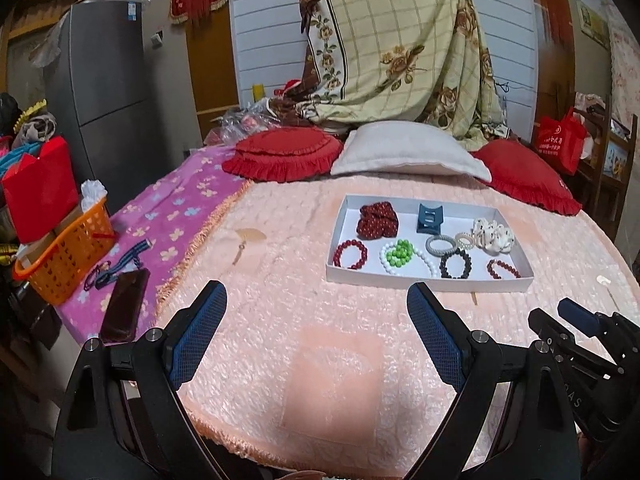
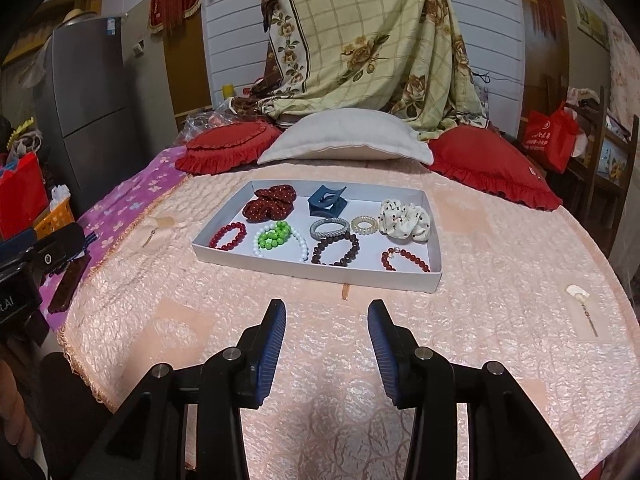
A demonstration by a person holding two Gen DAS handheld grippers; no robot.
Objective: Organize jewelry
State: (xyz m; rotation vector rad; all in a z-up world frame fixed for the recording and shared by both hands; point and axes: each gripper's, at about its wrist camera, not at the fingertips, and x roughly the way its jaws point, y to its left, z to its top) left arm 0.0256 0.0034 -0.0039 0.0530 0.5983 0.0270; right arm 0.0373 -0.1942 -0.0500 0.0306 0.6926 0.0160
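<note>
White tray (image 2: pixel 312 266) on pink bedspread (image 2: pixel 320 360): five bead bracelets, two scrunchies, two coil hair ties, one blue claw clip (image 2: pixel 326 205). Left gripper (image 1: pixel 316 304), right gripper (image 2: pixel 327 320): jaws apart, holding nothing.

Orange basket (image 1: pixel 64 268) beside what looks like a phone (image 1: pixel 124 306).
</note>
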